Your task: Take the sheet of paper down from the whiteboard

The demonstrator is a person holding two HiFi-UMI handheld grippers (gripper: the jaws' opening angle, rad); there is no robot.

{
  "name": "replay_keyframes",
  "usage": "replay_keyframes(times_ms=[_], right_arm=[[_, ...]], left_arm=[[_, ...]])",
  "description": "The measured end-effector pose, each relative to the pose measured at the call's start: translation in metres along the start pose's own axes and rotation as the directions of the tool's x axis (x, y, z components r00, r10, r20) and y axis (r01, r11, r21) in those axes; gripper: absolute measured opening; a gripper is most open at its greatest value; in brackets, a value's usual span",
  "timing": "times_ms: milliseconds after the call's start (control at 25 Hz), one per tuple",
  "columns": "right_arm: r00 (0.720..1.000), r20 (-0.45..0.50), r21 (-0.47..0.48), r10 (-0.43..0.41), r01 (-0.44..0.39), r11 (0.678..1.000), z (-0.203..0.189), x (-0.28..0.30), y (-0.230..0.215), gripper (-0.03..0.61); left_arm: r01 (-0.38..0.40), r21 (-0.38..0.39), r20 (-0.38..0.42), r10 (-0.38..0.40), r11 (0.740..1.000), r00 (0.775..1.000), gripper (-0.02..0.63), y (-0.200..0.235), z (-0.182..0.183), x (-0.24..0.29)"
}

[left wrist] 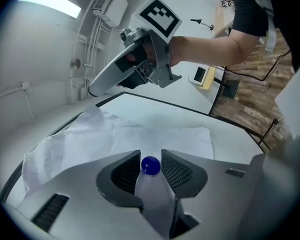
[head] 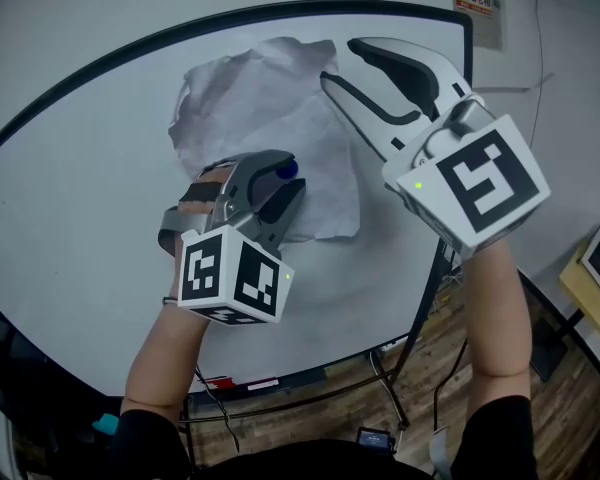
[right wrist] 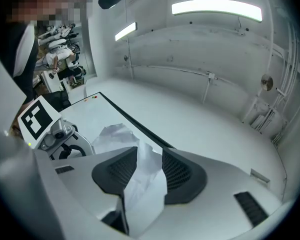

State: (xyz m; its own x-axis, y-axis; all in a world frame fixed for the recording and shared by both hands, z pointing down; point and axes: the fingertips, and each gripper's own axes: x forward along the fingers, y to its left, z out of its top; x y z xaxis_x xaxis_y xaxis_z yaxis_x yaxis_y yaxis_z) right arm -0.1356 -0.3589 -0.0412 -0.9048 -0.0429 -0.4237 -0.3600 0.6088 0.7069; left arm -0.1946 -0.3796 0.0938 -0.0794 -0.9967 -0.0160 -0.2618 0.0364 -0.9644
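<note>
The sheet of paper [head: 265,108] is still up on the whiteboard [head: 80,228]. It is crumpled and lies against the upper middle of the board, with its top edge just below the board's dark frame. A blue round magnet [left wrist: 150,165] sits on the sheet near the middle of the whiteboard.

The left claw [head: 292,176] points straight at the board. Its jaws stand apart with the magnet between the pad tips, and the ribbed pads [left wrist: 125,171] flank the magnet closely on either side. Paper and board show through the gap behind the magnet.

The right claw [right wrist: 150,151] is higher, at the whiteboard's upper right, and tilts upward. Its jaws are wide open. The sheet's lifted upper right corner stands loosely in the gap between them, creased and not pinched.

Each claw carries its marker cube [head: 230,273] on the side away from the board, with a bare forearm [head: 165,353] behind it. Below the whiteboard's lower edge are the metal stand [head: 380,368] and a wooden floor [head: 555,408]. A small sign [head: 477,3] hangs on the wall just past the board's top right corner.
</note>
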Motion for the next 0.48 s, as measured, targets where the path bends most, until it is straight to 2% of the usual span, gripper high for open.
replay_keyframes(times_ms=[200, 360, 480], right_arm=[[1.0, -0.015, 0.019, 0.004, -0.004, 1.0, -0.004, 0.009, -0.002, 0.149], [0.997, -0.077, 0.043, -0.01, 0.013, 0.999, -0.021, 0.018, -0.009, 0.149], [0.99, -0.135, 0.019, -0.045, 0.048, 0.999, -0.035, 0.026, -0.016, 0.149]], left_arm=[[-0.008, -0.011, -0.029, 0.008, 1.0, 1.0, 0.143, 0.002, -0.004, 0.003], [-0.012, -0.011, -0.038, 0.011, 1.0, 0.999, 0.143, 0.001, -0.003, 0.003], [-0.015, -0.006, -0.049, 0.015, 1.0, 0.999, 0.138, 0.001, -0.004, 0.003]])
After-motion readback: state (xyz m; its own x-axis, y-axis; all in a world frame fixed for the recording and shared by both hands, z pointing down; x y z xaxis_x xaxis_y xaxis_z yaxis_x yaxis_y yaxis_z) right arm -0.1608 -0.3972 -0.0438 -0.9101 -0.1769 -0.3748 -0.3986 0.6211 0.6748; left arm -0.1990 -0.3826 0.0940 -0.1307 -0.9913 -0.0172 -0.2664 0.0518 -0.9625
